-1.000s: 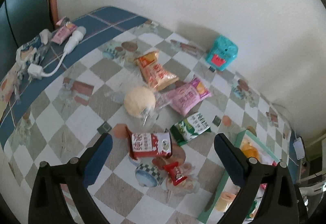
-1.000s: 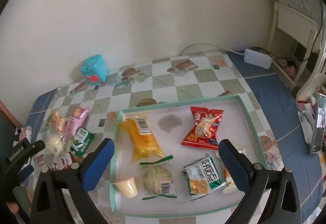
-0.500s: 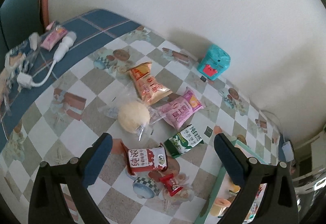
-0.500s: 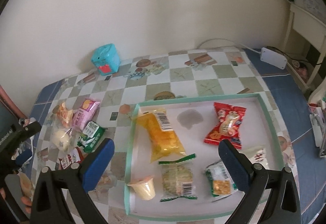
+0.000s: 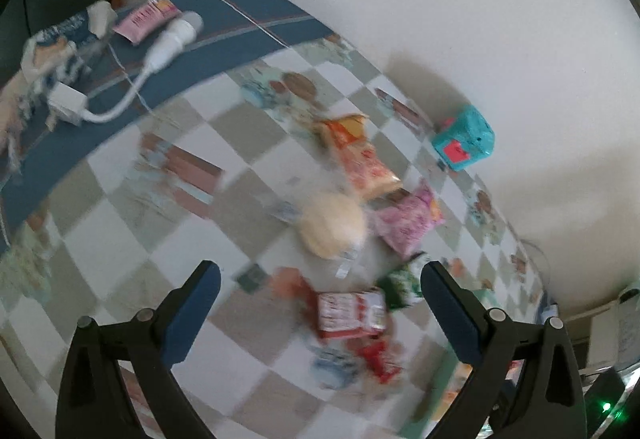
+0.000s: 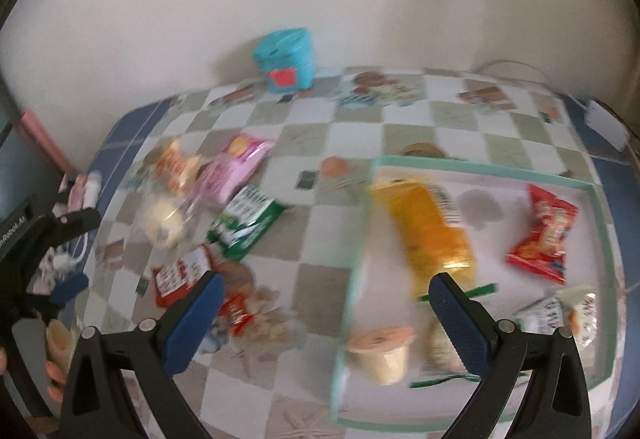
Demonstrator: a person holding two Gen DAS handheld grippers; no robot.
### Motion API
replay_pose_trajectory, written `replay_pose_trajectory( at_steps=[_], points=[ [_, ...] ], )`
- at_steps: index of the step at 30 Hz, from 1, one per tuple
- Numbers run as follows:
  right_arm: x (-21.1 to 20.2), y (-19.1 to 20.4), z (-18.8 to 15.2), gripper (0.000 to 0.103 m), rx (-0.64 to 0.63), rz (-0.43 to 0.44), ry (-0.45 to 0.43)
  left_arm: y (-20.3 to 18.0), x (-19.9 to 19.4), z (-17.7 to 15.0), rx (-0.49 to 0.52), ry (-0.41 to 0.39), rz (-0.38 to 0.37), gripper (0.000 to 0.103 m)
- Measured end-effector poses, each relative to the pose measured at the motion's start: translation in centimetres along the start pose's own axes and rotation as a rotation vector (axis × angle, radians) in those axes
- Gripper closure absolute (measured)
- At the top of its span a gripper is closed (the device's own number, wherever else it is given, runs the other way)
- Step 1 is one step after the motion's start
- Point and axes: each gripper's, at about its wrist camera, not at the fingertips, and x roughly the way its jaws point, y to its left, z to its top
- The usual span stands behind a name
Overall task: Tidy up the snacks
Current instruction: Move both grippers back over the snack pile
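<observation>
Loose snacks lie on the checkered table: an orange packet, a round bun in clear wrap, a pink packet, a green packet, a red-and-white packet and a small red candy. My left gripper is open and empty above them. My right gripper is open and empty, over the left rim of the green-edged tray. The tray holds a yellow packet, a red packet, a jelly cup and other packets. Both views are blurred.
A teal box stands by the wall, also in the right wrist view. A white charger with cable, a pink tube and a patterned bag lie on the blue border at far left.
Both grippers have swung left. The left camera now sees the snack pile lower and to the right; the right camera now sees the loose snacks as well as the tray. Both stay open.
</observation>
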Motion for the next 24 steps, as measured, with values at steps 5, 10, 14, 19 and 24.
replay_pose_trajectory(
  at_steps=[5,10,14,19,24],
  points=[
    [2.3,2.8,-1.0,0.002,-0.069,0.039,0.066,3.4,0.9,0.0,-0.031,0.047,-0.016,0.003],
    [4.3,4.6,-2.2,0.011,-0.136,0.049,0.110,4.5,1.8,-0.8,0.019,0.084,-0.070,0.003],
    [5.9,5.5,-2.9,0.017,-0.165,0.059,0.153,4.0,2.4,-1.6,0.110,0.106,-0.071,0.003],
    [7.2,6.5,-3.3,0.022,-0.201,0.065,0.175,2.8,3.5,-2.1,0.175,0.154,-0.078,0.003],
    [7.7,7.2,-3.7,0.035,-0.240,0.054,0.168,1.1,5.1,-2.6,0.199,0.230,-0.109,0.003]
  ],
)
